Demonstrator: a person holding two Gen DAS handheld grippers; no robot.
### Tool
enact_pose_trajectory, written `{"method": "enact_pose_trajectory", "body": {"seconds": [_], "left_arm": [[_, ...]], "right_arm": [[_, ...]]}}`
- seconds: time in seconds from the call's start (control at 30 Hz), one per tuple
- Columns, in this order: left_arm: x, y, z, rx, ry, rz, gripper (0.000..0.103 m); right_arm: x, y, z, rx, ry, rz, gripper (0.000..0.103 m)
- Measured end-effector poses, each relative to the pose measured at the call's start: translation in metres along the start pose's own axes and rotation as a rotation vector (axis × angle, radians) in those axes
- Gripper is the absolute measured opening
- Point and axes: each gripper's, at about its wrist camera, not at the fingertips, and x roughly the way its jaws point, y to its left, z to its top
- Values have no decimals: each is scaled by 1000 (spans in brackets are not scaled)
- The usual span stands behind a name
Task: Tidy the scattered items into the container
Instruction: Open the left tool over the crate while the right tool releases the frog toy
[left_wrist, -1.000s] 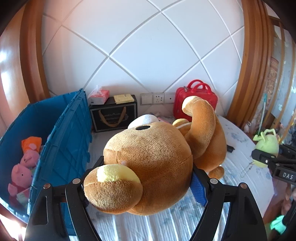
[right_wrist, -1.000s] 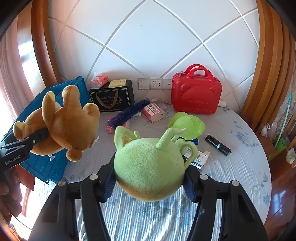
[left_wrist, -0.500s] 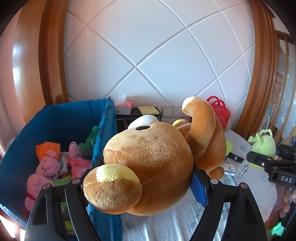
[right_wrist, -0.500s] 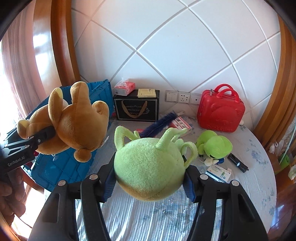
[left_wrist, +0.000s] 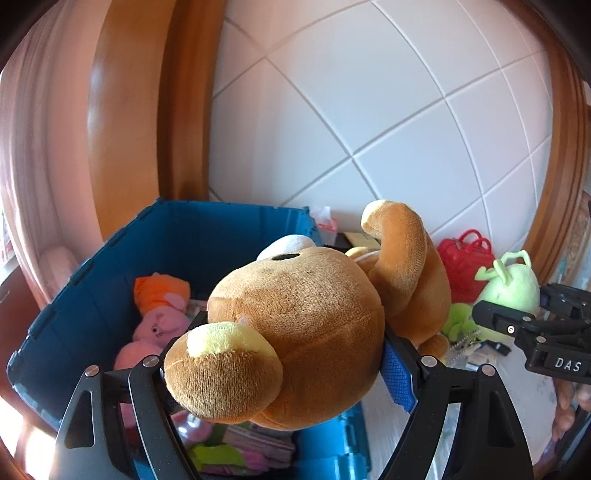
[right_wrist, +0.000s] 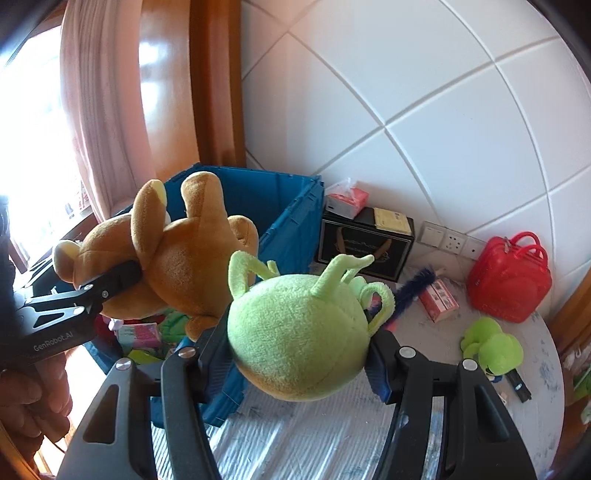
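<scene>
My left gripper (left_wrist: 291, 354) is shut on a brown teddy bear (left_wrist: 306, 325) and holds it in the air over the near right edge of the blue crate (left_wrist: 92, 295); the bear also shows in the right wrist view (right_wrist: 173, 258). My right gripper (right_wrist: 299, 354) is shut on a light green plush toy (right_wrist: 299, 332), held above the table just right of the blue crate (right_wrist: 295, 218). The green toy also shows in the left wrist view (left_wrist: 513, 284). Pink pig plushies (left_wrist: 159, 321) and other items lie inside the crate.
On the round table (right_wrist: 443, 369) lie a second green plush (right_wrist: 491, 347), a red case (right_wrist: 509, 284), a black box (right_wrist: 365, 243) with a tissue pack on top, a pink carton (right_wrist: 439, 299), a blue feather and a black pen-like item (right_wrist: 517, 384).
Both grippers have swung left toward the crate with their toys. The bear now hangs over the crate's edge and the green toy is closer beside it.
</scene>
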Motion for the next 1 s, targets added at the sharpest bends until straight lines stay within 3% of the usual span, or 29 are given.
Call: {"method": "enact_pose_trajectory", "body": {"seconds": [0.5,1.0], "left_arm": [[-5,109,6,-107,-38,147,83],[11,155,18,-128,-49,180,83]], "right_arm": [[44,106,41,-164,24,128,59],[74,153,57,-195,55,184,59]]}}
